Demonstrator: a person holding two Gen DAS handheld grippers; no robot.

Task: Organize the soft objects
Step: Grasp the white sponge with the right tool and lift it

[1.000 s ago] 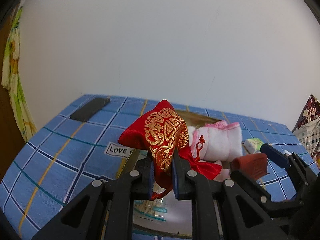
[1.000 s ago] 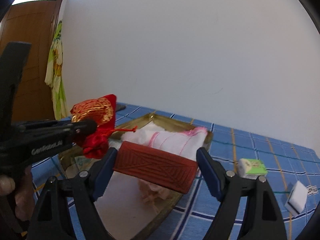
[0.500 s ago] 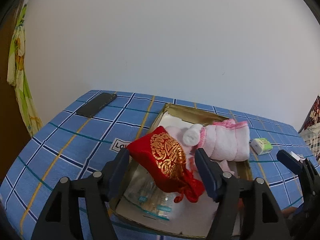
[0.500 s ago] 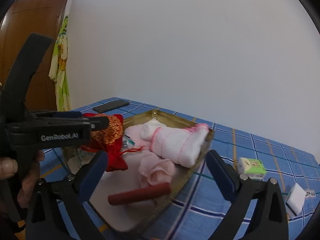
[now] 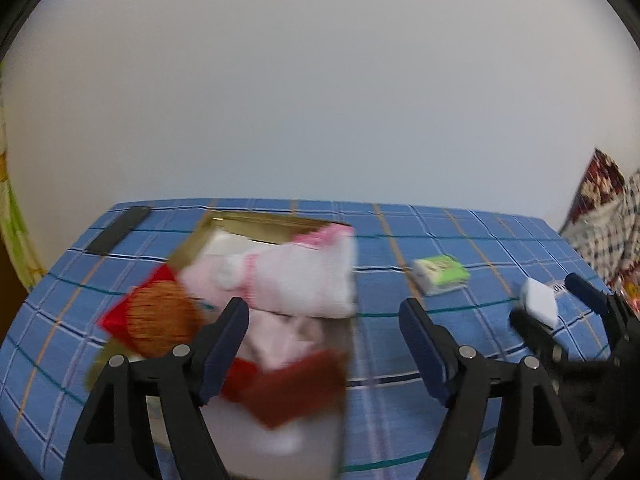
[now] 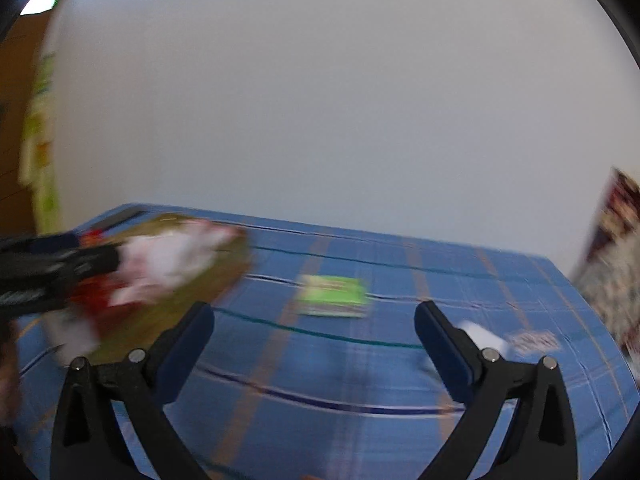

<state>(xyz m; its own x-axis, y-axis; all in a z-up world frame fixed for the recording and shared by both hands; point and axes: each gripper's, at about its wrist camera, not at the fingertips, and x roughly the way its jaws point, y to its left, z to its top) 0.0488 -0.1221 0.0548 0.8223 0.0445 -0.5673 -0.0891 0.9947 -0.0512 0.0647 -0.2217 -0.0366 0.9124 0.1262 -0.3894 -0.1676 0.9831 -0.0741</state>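
Note:
A gold tray (image 5: pixel 256 222) on the blue checked cloth holds a red and gold pouch (image 5: pixel 154 322), a white and pink rolled towel (image 5: pixel 296 280), a pale pink cloth (image 5: pixel 276 344) and a dark red pad (image 5: pixel 296 390). My left gripper (image 5: pixel 324 322) is open and empty above the tray's right edge. My right gripper (image 6: pixel 314 330) is open and empty over the cloth, right of the tray (image 6: pixel 192 292). A green tissue pack (image 6: pixel 334 294) lies ahead of it, also in the left wrist view (image 5: pixel 440 274). A white block (image 5: pixel 540 306) lies further right. Both views are blurred.
A dark phone (image 5: pixel 120 230) lies at the cloth's far left corner. A white wall stands behind the table. Patterned fabric (image 5: pixel 604 216) hangs at the right. The other gripper's black arm (image 6: pixel 48 276) crosses the right wrist view at left.
Both grippers opened and dropped the pouch and the red pad into the tray. Both then swung right, so the tray slid left in both views.

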